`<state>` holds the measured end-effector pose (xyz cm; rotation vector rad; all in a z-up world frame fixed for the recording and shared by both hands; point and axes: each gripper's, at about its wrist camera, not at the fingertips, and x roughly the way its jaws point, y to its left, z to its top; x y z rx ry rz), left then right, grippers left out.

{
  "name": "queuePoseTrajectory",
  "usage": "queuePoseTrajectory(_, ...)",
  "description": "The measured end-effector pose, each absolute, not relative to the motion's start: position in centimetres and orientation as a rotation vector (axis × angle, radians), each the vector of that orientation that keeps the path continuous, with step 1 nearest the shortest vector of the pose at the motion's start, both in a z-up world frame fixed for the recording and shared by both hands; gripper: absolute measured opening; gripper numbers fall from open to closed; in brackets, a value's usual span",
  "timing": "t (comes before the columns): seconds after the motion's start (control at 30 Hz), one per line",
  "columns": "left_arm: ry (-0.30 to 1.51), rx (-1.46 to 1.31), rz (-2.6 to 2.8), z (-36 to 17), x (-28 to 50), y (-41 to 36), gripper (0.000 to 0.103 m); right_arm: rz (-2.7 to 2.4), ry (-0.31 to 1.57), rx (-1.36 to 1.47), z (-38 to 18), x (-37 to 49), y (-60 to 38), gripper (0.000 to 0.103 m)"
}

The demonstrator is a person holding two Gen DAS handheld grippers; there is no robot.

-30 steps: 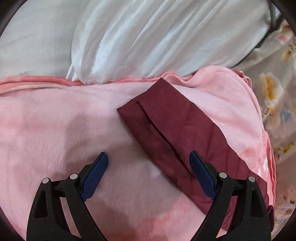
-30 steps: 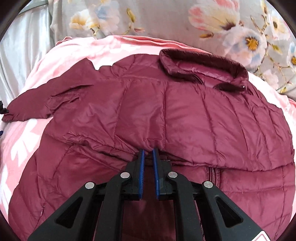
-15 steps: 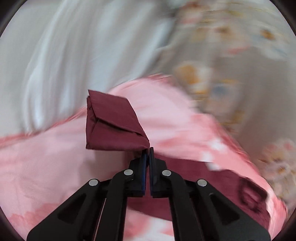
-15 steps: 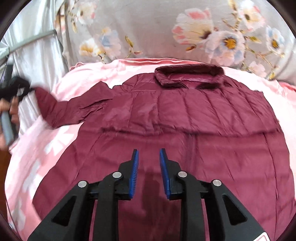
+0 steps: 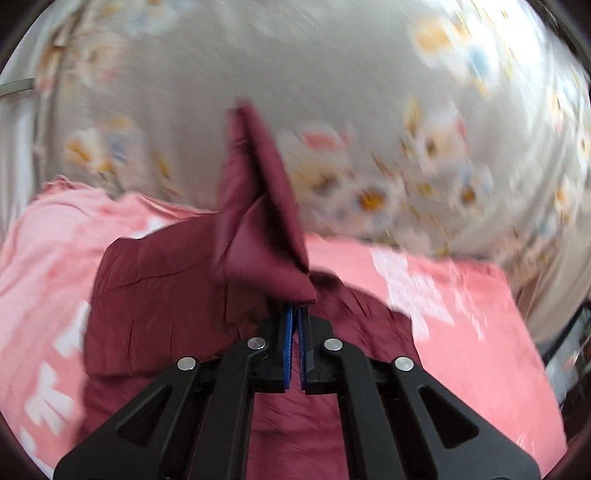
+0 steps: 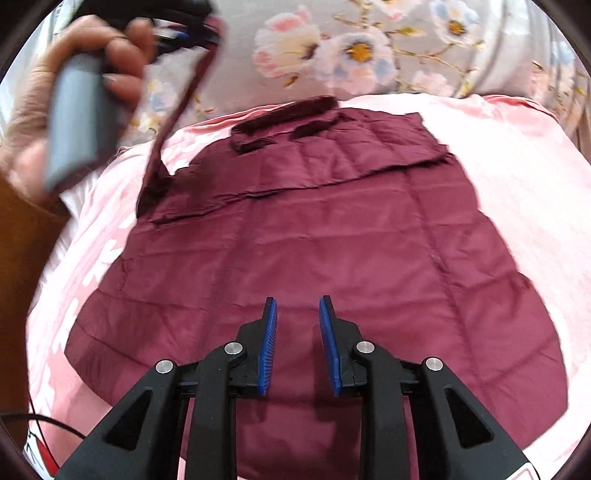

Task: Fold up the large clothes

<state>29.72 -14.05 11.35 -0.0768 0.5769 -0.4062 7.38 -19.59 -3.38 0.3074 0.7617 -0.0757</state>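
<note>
A maroon quilted jacket (image 6: 325, 236) lies flat on the pink blanket (image 6: 517, 155), collar (image 6: 280, 125) toward the far side. My left gripper (image 5: 295, 314) is shut on the end of the jacket's sleeve (image 5: 258, 206), which stands up from the pads, lifted above the jacket body (image 5: 155, 302). In the right wrist view the same sleeve (image 6: 177, 122) stretches taut from the left gripper (image 6: 207, 35), held by a hand (image 6: 66, 92), down to the jacket's left shoulder. My right gripper (image 6: 297, 325) hovers over the jacket's lower half, partly open with nothing between its fingers.
A grey floral bedspread (image 6: 362, 48) rises behind the blanket. A sleeve in brown (image 6: 22, 258) fills the left edge of the right wrist view. A thin dark cable (image 6: 44, 424) crosses the blanket's near left corner.
The left gripper shut on the sleeve end, lifted it and swung it up and across toward the jacket body. The right gripper let go of the jacket, opened partway and drew back.
</note>
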Motion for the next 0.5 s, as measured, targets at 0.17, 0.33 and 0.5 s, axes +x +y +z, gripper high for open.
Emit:
queuePoseTrajectory(0.17,0.706,-0.076,-0.457,5.0,27.9,-17.5,0.055,-0.128,0.761,0.325,-3.7,6.3,-22.5,0.035)
queuePoseTrajectory(0.33,0.726,-0.205,-0.463,3.3,27.3,-11.8,0.066,-0.166,0.700,0.349,-2.0,7.0,-25.8,0.051)
queuePoseTrajectory(0.5,0.764,-0.344,-0.294,1.6,30.7,-2.9,0.066,-0.194,0.646,0.363,-0.6,10.8,-28.4,0.053)
